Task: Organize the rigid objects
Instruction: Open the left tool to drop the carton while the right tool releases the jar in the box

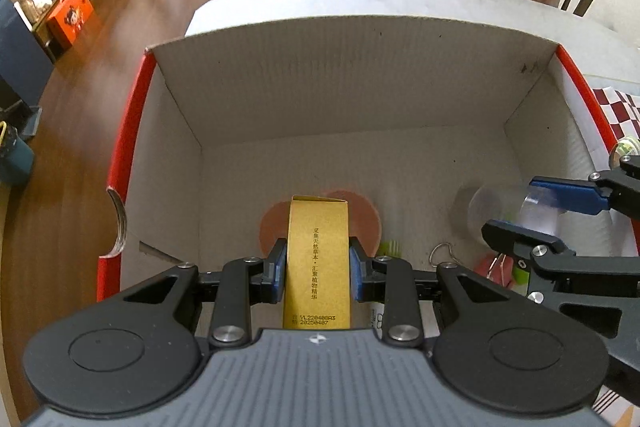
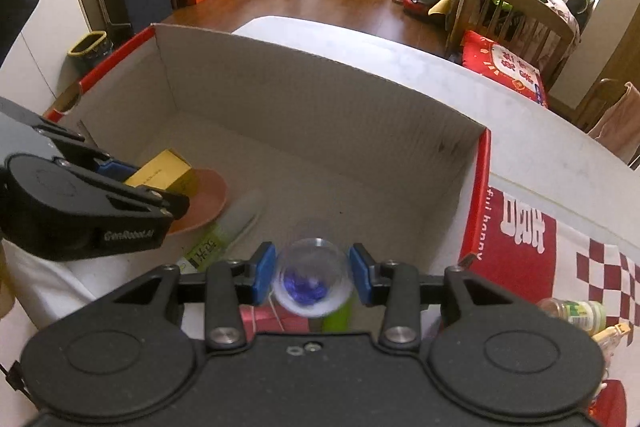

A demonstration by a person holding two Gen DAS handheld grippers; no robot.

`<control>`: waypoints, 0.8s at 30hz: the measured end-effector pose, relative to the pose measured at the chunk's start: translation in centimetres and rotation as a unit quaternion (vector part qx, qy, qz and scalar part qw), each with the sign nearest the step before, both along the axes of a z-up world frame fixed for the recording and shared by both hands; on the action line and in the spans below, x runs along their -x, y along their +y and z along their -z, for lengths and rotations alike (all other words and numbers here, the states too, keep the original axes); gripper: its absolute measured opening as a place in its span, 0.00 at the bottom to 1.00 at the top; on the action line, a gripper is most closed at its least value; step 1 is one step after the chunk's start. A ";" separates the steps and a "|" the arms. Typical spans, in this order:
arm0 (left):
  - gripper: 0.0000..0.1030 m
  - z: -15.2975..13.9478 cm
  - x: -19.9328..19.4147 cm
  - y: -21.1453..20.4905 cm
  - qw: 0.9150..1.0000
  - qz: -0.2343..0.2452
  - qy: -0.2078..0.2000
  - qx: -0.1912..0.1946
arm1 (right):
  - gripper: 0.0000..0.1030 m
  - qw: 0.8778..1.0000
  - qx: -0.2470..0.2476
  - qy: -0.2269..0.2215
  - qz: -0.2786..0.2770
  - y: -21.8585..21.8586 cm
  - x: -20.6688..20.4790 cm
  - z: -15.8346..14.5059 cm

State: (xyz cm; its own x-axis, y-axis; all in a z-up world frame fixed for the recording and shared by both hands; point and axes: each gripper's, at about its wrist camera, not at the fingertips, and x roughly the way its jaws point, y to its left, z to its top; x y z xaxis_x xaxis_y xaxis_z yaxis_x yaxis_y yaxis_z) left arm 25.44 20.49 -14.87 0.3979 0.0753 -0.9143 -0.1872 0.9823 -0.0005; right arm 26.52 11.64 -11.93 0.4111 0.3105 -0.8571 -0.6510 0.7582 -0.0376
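Note:
My left gripper (image 1: 318, 267) is shut on a tall gold carton (image 1: 318, 259) with black print, its blue pads pressing both sides. It hangs inside an open white cardboard box (image 1: 352, 87) with red outer walls, just above a pink plate (image 1: 364, 215) on the box floor. My right gripper (image 2: 312, 273) is shut on a clear cup (image 2: 312, 279) with something blue inside, low over the box's near right part. In the right wrist view the left gripper (image 2: 156, 183) and gold carton (image 2: 164, 169) sit at the left, over the pink plate (image 2: 210, 199). The right gripper (image 1: 536, 211) enters the left wrist view from the right.
On the box floor lie a green-labelled tube (image 2: 224, 235), a red item (image 1: 496, 267) and a metal ring (image 1: 440, 251). The box (image 2: 320, 115) stands on a white table (image 2: 520, 131). A red checked cloth (image 2: 592, 267) with small jars (image 2: 576, 311) lies to the right. Wooden chairs stand behind.

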 end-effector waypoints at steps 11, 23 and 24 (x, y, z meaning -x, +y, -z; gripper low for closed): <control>0.29 -1.1 0.8 0.6 1.000 -0.007 -0.008 0.019 | 0.46 1.000 -0.027 0.007 0.007 -1.9 0.5 -1.3; 0.51 -3.7 2.0 -0.9 0.999 -0.003 -0.041 0.024 | 0.54 0.998 -0.067 0.002 0.011 -4.6 1.3 -3.7; 0.51 -4.0 2.1 -1.1 0.999 -0.002 -0.043 0.023 | 0.54 0.997 -0.071 0.001 0.011 -5.0 1.6 -4.0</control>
State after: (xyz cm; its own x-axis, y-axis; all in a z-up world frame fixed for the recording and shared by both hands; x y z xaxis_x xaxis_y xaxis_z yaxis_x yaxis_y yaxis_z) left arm 23.32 19.39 -10.89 0.4753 0.0367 -0.8790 -0.1887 0.9801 -0.0611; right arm 24.95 6.65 -7.88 0.4171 0.4203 -0.8058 -0.6337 0.7700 0.0736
